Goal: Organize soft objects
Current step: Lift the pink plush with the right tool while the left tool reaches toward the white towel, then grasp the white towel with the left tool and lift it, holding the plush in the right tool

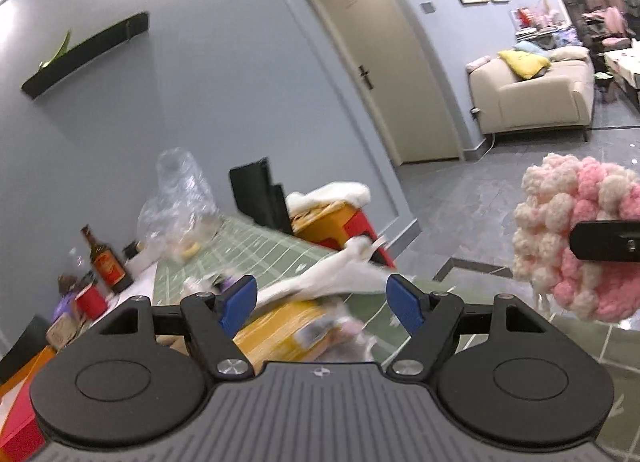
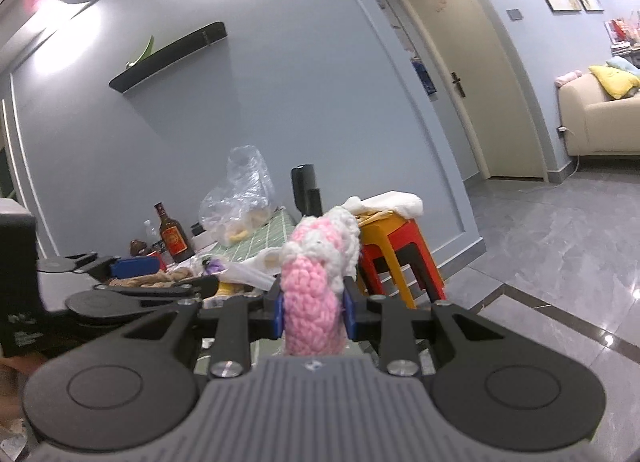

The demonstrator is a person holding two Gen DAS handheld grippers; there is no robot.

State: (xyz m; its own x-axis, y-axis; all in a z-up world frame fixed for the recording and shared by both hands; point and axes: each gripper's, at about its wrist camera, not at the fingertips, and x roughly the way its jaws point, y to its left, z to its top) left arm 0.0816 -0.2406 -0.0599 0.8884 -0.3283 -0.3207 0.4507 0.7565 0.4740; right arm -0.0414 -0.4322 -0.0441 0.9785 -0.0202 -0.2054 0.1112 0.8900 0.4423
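Note:
My right gripper (image 2: 313,312) is shut on a pink and white knitted piece (image 2: 316,282) and holds it up in the air. The same knitted piece (image 1: 576,238) shows at the right of the left wrist view, with a right gripper finger (image 1: 604,244) across it. My left gripper (image 1: 322,300) is open and empty above a blurred white cloth (image 1: 332,282) and a yellow packet (image 1: 280,334) on the green checked table (image 1: 256,246). The left gripper also shows in the right wrist view (image 2: 132,274), at the left over the table.
A clear plastic bag (image 1: 180,206), a brown bottle (image 1: 106,262) and a red cup (image 1: 91,300) stand at the table's far side. Stacked red and yellow stools (image 2: 396,250) with a white cloth on top stand by the wall. A sofa (image 1: 528,98) is beyond.

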